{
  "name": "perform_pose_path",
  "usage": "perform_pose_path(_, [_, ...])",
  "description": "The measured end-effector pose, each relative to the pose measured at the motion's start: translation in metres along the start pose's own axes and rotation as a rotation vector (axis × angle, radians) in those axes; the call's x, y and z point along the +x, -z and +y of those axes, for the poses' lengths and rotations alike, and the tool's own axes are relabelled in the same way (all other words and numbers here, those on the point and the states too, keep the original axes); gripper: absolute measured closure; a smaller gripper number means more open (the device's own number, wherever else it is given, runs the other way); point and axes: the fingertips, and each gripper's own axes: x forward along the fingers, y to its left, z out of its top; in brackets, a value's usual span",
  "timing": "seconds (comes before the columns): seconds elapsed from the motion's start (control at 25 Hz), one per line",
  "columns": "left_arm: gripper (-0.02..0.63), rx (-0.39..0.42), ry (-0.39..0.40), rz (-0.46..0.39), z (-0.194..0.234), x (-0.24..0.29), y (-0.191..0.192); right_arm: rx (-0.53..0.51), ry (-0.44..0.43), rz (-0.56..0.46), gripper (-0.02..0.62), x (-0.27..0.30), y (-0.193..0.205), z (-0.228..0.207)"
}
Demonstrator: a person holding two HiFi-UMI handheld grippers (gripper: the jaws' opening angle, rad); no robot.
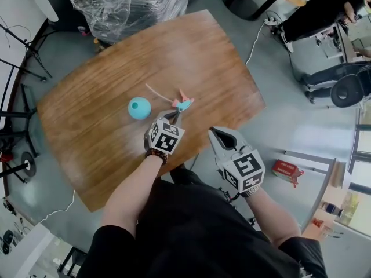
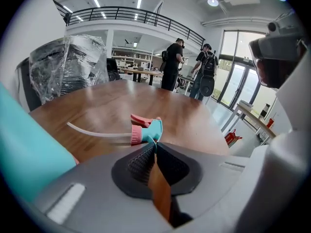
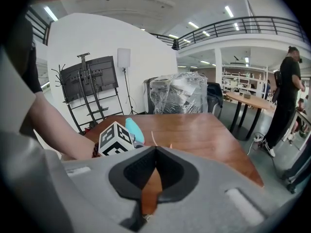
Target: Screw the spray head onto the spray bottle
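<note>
1. My left claw (image 2: 154, 143) is pressed together at the tips. As far as I can tell, it pinches a thin edge of the spray head (image 2: 148, 130).
2. The spray head lies near the middle of the surface (image 1: 87, 126). The spray bottle (image 1: 139, 108) is close on its left.
3. My right claw (image 3: 155, 149) is pressed together and empty, at the surface's near edge.

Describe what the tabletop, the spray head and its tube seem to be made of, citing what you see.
The tabletop: wood or wood-look veneer, satin; brown grain streaks with soft glare. The spray head: moulded plastic, smooth; solid teal body, pink trigger and collar. The tube: probably flexible plastic; thin, pale, translucent, slightly curved.
</note>
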Motion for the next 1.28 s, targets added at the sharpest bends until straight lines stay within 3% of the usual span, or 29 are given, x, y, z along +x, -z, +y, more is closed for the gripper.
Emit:
perform_pose_path(0.16, [0.581, -0.034, 0.052, -0.038, -0.002, -0.012, -0.012, -0.064, 0.003, 0.017, 0.603, 0.002, -0.003, 0.001])
perform_pose_path(0.32, [0.583, -0.098, 0.14, -0.062, -0.011, -0.03, -0.029, -0.24, -0.017, 0.059, 0.603, 0.01, -0.005, 0.008])
perform_pose_path(0.36, [0.583, -0.118, 0.169, -0.069, -0.015, -0.037, -0.035, -0.296, -0.027, 0.068, 0.601, 0.012, -0.006, 0.011])
perform_pose_path(0.44, [0.583, -0.156, 0.225, -0.087, -0.022, -0.051, -0.047, -0.41, -0.05, 0.084, 0.492, 0.016, -0.009, 0.018])
perform_pose_path(0.72, [0.583, -0.307, 0.398, -0.154, -0.031, -0.102, -0.084, -0.922, -0.024, 0.101, 0.423, 0.02, -0.037, 0.035])
perform_pose_path(0.88, [0.583, -0.395, 0.474, -0.194, -0.027, -0.127, -0.095, -1.234, -0.06, 0.127, 0.351, 0.025, -0.049, 0.05])
perform_pose_path(1.04, [0.583, -0.437, 0.546, -0.233, -0.03, -0.146, -0.108, -1.495, -0.097, 0.177, 0.35, 0.035, -0.056, 0.055])
perform_pose_path(1.28, [0.581, -0.484, 0.656, -0.276, -0.035, -0.172, -0.12, -1.73, -0.146, 0.226, 0.35, 0.049, -0.057, 0.061])
